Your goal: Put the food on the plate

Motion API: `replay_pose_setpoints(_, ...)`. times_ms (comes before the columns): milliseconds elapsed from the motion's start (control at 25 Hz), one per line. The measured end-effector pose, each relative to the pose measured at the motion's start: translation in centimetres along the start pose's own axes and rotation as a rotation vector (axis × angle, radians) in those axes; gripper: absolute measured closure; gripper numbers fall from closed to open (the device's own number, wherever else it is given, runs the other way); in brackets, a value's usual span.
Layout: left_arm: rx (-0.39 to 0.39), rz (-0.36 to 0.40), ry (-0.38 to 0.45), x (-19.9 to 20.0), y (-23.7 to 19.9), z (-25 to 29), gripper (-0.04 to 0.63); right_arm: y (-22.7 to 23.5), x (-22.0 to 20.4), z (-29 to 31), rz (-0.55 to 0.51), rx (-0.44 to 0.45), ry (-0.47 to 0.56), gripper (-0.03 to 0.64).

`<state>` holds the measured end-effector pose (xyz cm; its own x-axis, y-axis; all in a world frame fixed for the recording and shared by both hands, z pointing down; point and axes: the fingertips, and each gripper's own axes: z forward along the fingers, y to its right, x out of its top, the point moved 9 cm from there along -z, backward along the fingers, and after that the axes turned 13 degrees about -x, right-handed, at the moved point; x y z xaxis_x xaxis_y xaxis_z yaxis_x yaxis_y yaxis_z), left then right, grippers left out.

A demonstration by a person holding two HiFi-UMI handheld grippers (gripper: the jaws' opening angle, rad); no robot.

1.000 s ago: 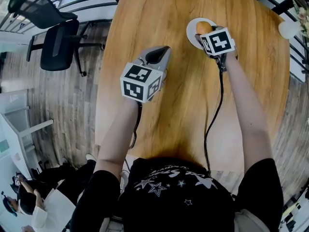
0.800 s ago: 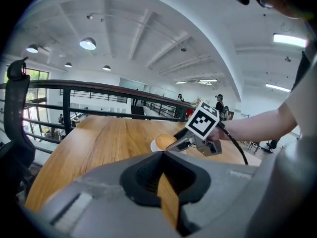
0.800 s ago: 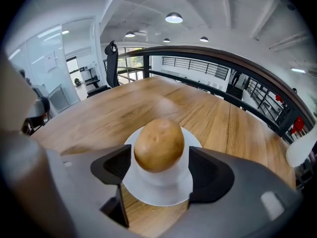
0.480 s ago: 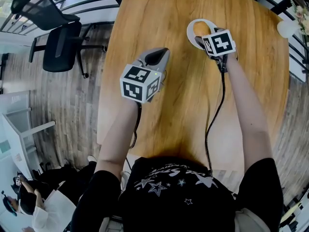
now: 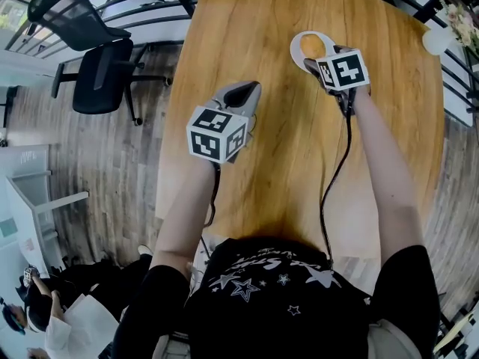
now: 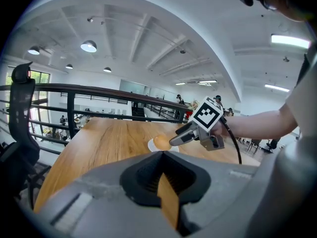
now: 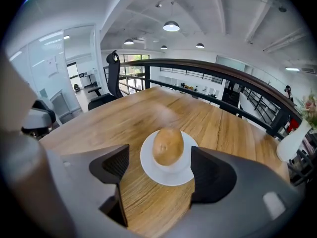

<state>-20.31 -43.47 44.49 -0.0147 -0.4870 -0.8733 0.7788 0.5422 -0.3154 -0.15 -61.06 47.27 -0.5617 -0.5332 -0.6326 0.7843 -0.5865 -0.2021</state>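
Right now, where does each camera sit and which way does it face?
Head view: on the head, steeply down at the table; both forearms show.
Left gripper view: on left claw, across the table toward right claw; shut jaws show.
Right gripper view: on right claw, toward the food on the plate; open jaws show.
All three share the food and plate.

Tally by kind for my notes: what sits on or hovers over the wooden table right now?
Brown oval potato-like food: 1
Round white plate: 1
White vase with flowers: 1
Handheld grippers, left gripper and right gripper: 2
Total: 5
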Motion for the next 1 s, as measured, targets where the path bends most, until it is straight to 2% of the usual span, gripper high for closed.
replay_pose_setpoints(520,0.004,0.010,0.046,-1.3,4.4,-5.6,0.594,-2.4,-2.7,-7.2,0.043,0.017,0.037,0.238)
replay_pose_setpoints(1000,-0.014,0.001,0.074,-4.5,8.7,-12.3,0.594,-7.1,-5.3,-14.6,0.091,0.024,0.071,0.295)
